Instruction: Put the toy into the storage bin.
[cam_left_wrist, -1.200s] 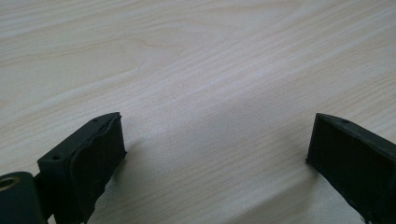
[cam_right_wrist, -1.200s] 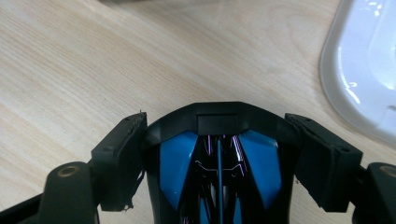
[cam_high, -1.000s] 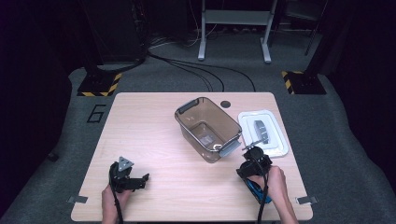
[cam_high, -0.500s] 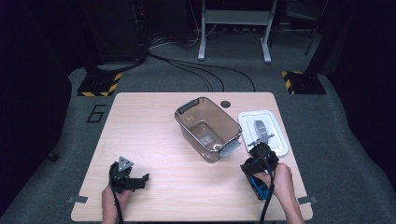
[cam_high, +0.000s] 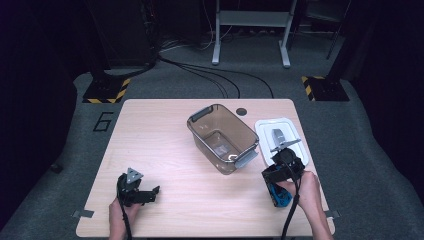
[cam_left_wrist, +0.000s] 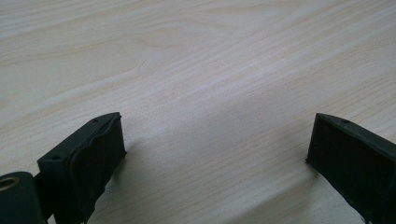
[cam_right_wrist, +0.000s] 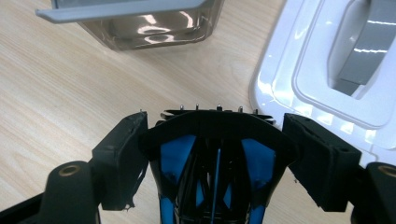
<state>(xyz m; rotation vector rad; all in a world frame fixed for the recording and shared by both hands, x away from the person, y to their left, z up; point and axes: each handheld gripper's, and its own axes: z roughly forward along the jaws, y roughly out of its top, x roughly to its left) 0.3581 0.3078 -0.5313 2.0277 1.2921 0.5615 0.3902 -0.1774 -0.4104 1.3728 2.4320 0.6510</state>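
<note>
The right tool (cam_right_wrist: 212, 154) clamps a glossy blue-and-black plastic clip (cam_right_wrist: 215, 154), long axis along the jaws; the left tool (cam_left_wrist: 215, 154) gapes wide over the pale woodgrain counter (cam_left_wrist: 196, 70).

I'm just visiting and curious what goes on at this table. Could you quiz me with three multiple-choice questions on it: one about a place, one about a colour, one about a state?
1. Where does the white lid lie?
A. right of the clear bin
B. inside the bin
C. on the floor

2. What colour is the thing in the right hand-held gripper?
A. red and white
B. black and blue
C. green

3. How does the left hand-held gripper stand?
A. shut on a cup
B. shut on the lid
C. open, holding nothing

Answers:
1. A: the high view shows it on the table beside the clear bin.
2. B: the black and blue object sits between the pads.
3. C: bare wood shows between its jaws.
</note>
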